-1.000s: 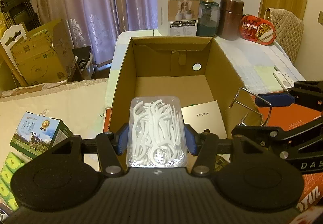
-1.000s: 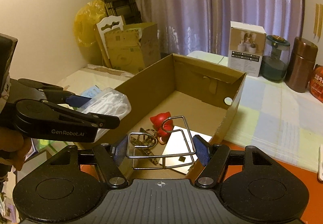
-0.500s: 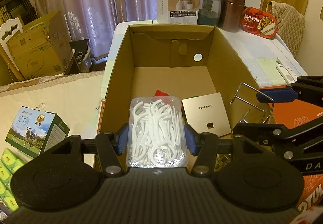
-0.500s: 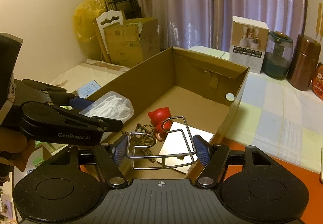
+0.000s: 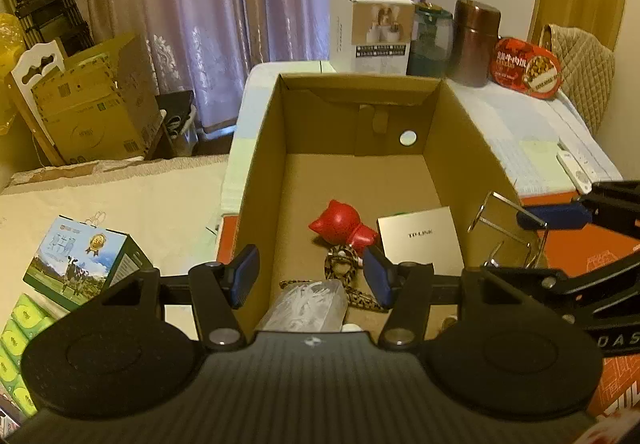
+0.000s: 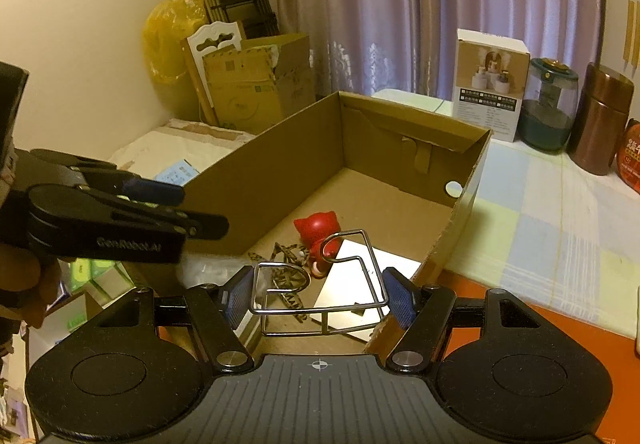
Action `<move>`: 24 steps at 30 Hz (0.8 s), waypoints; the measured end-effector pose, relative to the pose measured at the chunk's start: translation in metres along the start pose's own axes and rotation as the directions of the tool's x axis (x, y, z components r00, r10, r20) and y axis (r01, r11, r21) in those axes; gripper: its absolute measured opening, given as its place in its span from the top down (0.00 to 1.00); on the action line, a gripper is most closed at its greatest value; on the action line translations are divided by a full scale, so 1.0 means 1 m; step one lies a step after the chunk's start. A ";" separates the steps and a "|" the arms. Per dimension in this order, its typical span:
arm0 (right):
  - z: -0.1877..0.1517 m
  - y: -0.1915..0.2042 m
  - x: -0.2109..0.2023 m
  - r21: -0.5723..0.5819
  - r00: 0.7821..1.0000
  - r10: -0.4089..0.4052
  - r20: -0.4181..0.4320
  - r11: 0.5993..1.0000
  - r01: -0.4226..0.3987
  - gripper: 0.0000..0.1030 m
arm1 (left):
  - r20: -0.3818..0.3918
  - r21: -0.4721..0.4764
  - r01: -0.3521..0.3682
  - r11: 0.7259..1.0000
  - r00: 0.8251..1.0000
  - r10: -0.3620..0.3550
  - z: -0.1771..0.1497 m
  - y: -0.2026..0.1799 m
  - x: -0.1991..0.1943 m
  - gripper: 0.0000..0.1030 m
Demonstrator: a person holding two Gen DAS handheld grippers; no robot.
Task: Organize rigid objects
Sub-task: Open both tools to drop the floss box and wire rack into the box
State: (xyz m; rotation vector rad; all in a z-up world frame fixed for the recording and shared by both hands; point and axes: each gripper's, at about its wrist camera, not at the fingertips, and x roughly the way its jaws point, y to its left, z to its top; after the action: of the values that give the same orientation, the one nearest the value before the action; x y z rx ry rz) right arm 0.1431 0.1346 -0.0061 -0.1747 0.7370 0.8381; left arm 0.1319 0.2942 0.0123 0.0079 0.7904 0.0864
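The open cardboard box (image 5: 256,179) fills the centre of the left wrist view; the floss pick pack (image 5: 306,304) lies inside at its near end, low in the frame, just below the spread, empty left tongs (image 5: 310,276). In the right wrist view, the right tongs (image 6: 320,296) pinch the thin, bent wire rack (image 6: 320,284) above the box's near right corner, its long side crosswise, so this hand looks nearer to the next drop

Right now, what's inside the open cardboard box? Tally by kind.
Red toy: 1
Flat TP-LINK box: 1
Leopard-print strap: 1
Clear pack of floss picks: 1
Total: 4
The wire rack is not counted: it is gripped in the right tool, over the cardboard box.
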 end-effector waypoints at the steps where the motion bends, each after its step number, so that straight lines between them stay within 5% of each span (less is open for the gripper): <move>1: 0.000 0.000 0.000 -0.001 1.000 0.001 0.000 1.000 -0.001 0.36 | 0.003 0.000 -0.001 1.000 1.000 0.001 0.001 0.000 -0.002 0.49; 21: -0.001 0.003 0.004 0.023 1.000 0.005 0.001 1.000 -0.005 0.36 | 0.005 0.000 -0.001 1.000 1.000 0.001 -0.002 0.000 -0.006 0.49; 24: -0.001 0.002 0.001 0.029 1.000 0.000 0.030 1.000 -0.001 0.25 | 0.008 -0.005 -0.002 1.000 1.000 0.002 -0.003 0.000 -0.007 0.49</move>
State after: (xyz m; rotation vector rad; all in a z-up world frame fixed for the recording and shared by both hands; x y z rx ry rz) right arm 0.1414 0.1358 -0.0070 -0.1358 0.7212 0.8283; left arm 0.1248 0.2932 0.0151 0.0047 0.7821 0.0904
